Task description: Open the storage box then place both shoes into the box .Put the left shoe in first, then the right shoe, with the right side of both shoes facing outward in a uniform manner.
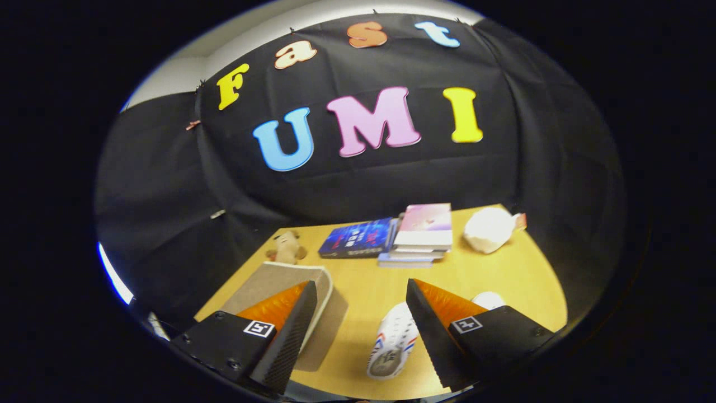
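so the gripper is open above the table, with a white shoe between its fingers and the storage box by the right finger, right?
Not quite: the storage box sits by the left finger, not the right one. The rest holds in the gripper view: the gripper is open above the table, with a white shoe lying between its fingers, close to the right finger.

No word or number can be made out. A square black-and-white marker is borne on the left finger of the gripper, and a second marker on the right finger; the fingers are held wide apart, with nothing pressed between them. Pale print, perhaps a title, is seen on the blue book, but it is too small to be read. Red and blue marks on the white shoe are not legible.
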